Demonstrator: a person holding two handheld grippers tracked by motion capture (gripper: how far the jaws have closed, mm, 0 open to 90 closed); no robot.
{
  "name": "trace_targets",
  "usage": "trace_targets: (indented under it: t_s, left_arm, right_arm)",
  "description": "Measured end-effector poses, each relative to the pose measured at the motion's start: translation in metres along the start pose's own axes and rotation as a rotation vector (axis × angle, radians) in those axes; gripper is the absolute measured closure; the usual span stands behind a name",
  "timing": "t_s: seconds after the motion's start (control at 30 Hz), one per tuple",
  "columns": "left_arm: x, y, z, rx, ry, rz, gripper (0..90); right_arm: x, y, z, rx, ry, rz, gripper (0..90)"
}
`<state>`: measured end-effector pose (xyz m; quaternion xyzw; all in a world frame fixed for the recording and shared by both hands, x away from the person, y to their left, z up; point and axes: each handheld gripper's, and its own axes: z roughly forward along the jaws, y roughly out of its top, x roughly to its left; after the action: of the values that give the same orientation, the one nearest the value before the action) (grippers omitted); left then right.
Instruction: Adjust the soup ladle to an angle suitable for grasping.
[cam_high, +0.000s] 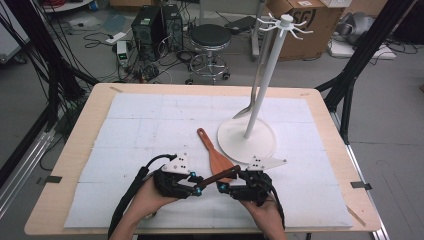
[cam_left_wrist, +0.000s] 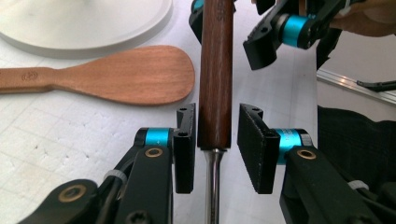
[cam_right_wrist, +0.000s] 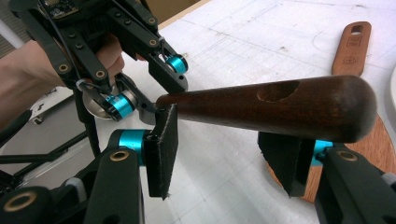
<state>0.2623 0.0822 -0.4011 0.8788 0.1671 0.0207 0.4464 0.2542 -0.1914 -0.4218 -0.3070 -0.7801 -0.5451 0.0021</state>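
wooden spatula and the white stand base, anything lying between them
Nothing: in the high view the spatula lies right beside the stand base, only bare white mat around them.

- A lab or test room — not a home: bare grey floor (cam_high: 395, 130) around one wooden table (cam_high: 70, 150).
- Loose cables (cam_high: 150, 70) sprawl over the floor beside two black computer towers (cam_high: 156, 24) and a power strip (cam_high: 116, 37).
- Black frame struts (cam_high: 367, 47) flank the table.
- A round stool (cam_high: 210, 37) and a cardboard box (cam_high: 307, 25) stand behind — storage and gear mixed.
- A white gridded mat (cam_high: 150, 125) covers the tabletop.
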Motion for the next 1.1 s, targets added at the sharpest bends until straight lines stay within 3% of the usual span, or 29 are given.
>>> trace_targets:
  t_s: [0.23, 0.5, 0.83, 1.1]
  left_arm:
    - [0.0, 0.0, -0.001, 0.012, 0.018, 0.016, 72.8]
    - [-0.003, 0.003, -0.001, -0.026, 0.034, 0.019, 73.1]
    - [-0.006, 0.013, 0.001, -0.038, 0.035, 0.034, 73.2]
    - [-0.006, 0.013, 0.001, -0.043, 0.043, 0.029, 73.2]
  right_arm:
    - [0.0, 0.003, 0.003, -0.001, -0.004, 0.007, 46.8]
    - [0.002, 0.009, 0.002, -0.028, -0.01, 0.019, 46.2]
    - [0.004, 0.015, 0.002, -0.056, -0.009, 0.029, 49.0]
    - [0.001, 0.015, 0.002, -0.086, 0.022, 0.098, 52.4]
